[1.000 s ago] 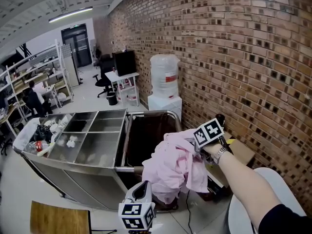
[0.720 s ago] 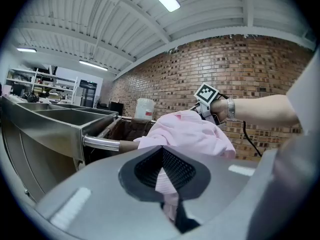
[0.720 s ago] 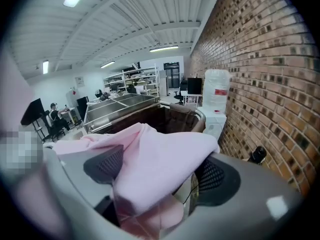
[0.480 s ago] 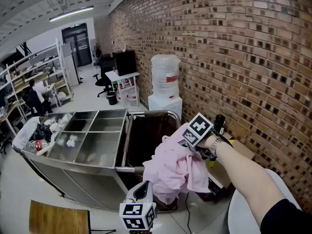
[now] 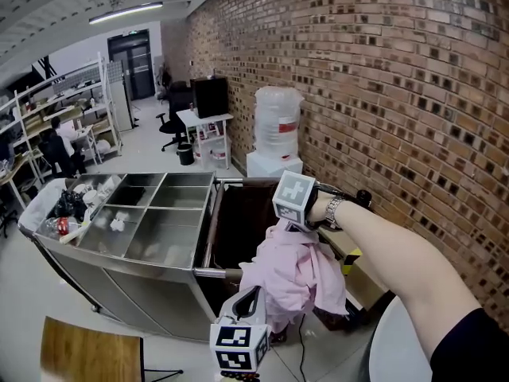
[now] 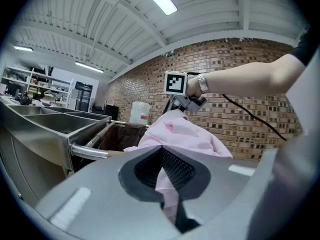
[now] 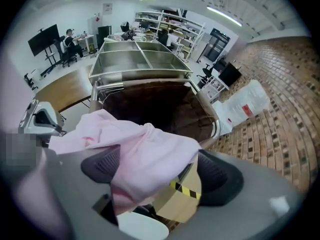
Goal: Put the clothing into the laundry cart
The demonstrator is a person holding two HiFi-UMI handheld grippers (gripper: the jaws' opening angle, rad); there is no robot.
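A pink garment hangs bunched over the near right rim of the dark brown laundry cart. My right gripper points steeply down at the top of the garment. Its jaws have just been opening and now stand wide, with the pink garment draped loosely between the pads and over the left one. Beyond it lies the open laundry cart. My left gripper is low in front, level, and shut on a lower fold of the pink garment.
A steel trolley with several compartments adjoins the cart's left side. A water dispenser stands behind the cart against the brick wall. A cardboard box with striped tape sits at the right. A wooden board lies lower left.
My right gripper has moved left and slightly up over the cart's rim and rolled, its marker cube now facing up. The garment's top shifted left with it. The left gripper stayed put.
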